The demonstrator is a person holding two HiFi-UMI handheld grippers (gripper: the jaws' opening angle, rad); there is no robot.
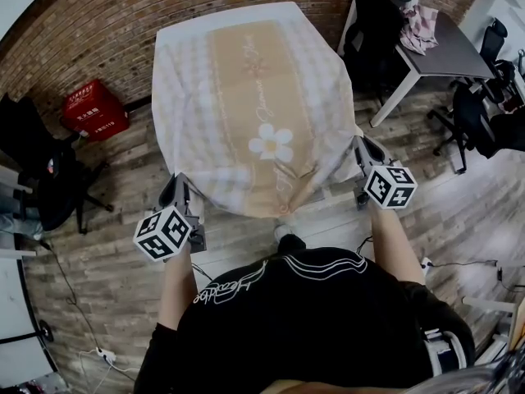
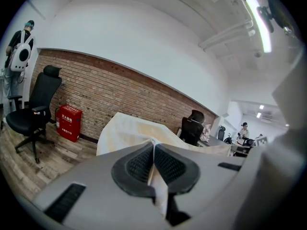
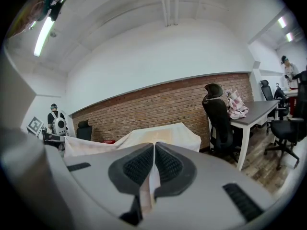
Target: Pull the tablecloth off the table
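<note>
A pale checked tablecloth [image 1: 246, 97] with a tan middle band and a white flower covers the table; its near edge hangs free toward me. My left gripper [image 1: 178, 189] is shut on the cloth's near left corner. My right gripper [image 1: 362, 150] is shut on the near right corner. In the left gripper view a thin fold of tablecloth [image 2: 156, 174] is pinched between the black pads [image 2: 139, 166]. The right gripper view shows the same: tablecloth [image 3: 148, 183] squeezed between the pads [image 3: 169, 165], and the draped table beyond.
A red box [image 1: 94, 109] stands by the brick wall at the left. A black office chair [image 1: 41, 179] is at the far left. A grey desk [image 1: 443, 48] with a chair [image 1: 373, 23] and pink cloth stands at the right. Cables lie on the wood floor.
</note>
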